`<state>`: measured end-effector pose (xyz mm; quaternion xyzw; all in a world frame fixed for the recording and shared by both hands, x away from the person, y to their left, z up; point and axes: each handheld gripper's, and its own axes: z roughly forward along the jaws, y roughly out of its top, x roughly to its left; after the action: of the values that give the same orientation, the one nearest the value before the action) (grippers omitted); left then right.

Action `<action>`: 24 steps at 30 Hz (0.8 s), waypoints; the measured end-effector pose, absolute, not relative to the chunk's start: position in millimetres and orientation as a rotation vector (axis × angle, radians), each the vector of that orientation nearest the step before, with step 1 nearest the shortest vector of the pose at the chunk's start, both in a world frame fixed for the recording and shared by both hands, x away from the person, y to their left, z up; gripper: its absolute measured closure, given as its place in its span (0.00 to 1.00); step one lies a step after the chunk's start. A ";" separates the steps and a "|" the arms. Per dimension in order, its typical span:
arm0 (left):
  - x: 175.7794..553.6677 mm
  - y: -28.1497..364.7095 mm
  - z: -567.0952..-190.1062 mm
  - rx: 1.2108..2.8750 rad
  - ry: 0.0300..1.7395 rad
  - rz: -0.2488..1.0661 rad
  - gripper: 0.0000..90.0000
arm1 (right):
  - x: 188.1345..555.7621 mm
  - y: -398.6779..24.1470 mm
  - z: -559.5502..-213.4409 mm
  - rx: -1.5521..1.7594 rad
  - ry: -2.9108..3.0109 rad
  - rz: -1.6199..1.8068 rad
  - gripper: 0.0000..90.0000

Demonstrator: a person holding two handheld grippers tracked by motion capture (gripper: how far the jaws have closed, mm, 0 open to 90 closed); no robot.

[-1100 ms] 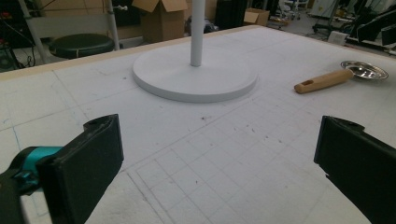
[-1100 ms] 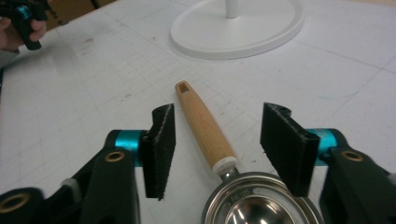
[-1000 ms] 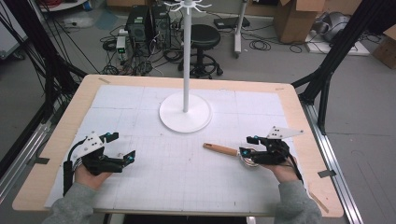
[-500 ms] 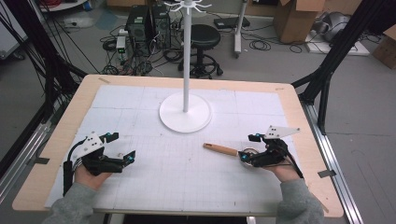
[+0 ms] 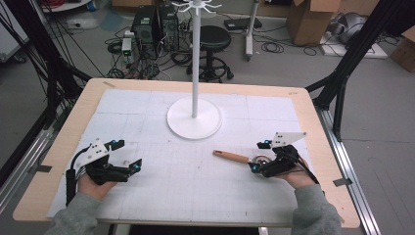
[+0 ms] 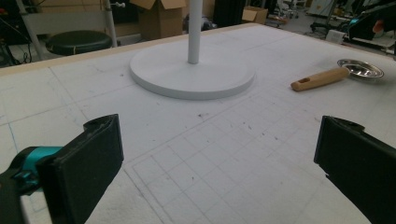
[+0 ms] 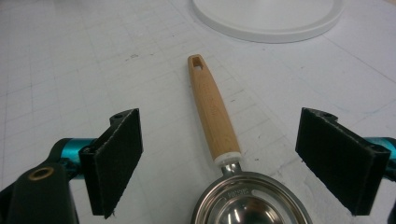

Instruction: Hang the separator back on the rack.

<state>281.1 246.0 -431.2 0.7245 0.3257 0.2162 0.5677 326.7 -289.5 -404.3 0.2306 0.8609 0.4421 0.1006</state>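
The table is carrying a white gridded mat, and a tall white stand is sitting on its round base toward the far middle; everything else is placed from that stand. On the person's side of the stand and to its right, a measuring scoop is lying flat on the mat, its wooden handle pointing back toward the stand's base and its steel bowl resting nearest the person. A hanging hole is showing at the handle's far tip.

The right gripper is hovering just over the scoop's bowl, its jaws having just been opening; they are now standing wide with the handle lying between them, neither pad touching it. The left gripper is resting well to the stand's left on the near side, jaws spread and holding nothing.

The risk from here is lying in the grip point. The jaws are straddling the junction of the handle and bowl, so closing there may be pinching the narrow steel neck and letting the scoop pivot or slip. A shallow descent may also be skidding the smooth handle across the mat.
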 end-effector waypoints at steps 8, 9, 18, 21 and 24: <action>281.2 245.8 -431.2 1.696 0.770 0.510 0.02 | 336.6 -286.7 -403.9 0.613 2.602 1.228 0.16; 281.4 245.7 -431.4 1.696 0.773 0.506 0.02 | 337.8 -286.3 -404.2 0.618 2.612 1.223 0.16; 279.8 245.8 -431.8 1.713 0.781 0.506 0.02 | 351.6 -282.8 -410.7 0.597 2.684 1.180 0.16; 278.3 247.4 -431.7 1.706 0.777 0.510 0.02 | 355.0 -279.5 -412.7 0.582 2.709 1.152 0.16; 277.5 249.4 -432.1 1.703 0.785 0.510 0.02 | 357.3 -275.5 -412.5 0.570 2.733 1.122 0.16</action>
<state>277.5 249.4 -432.1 0.7236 0.3337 0.2168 0.5639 357.3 -275.5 -412.5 0.1892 0.9063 0.3722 0.0664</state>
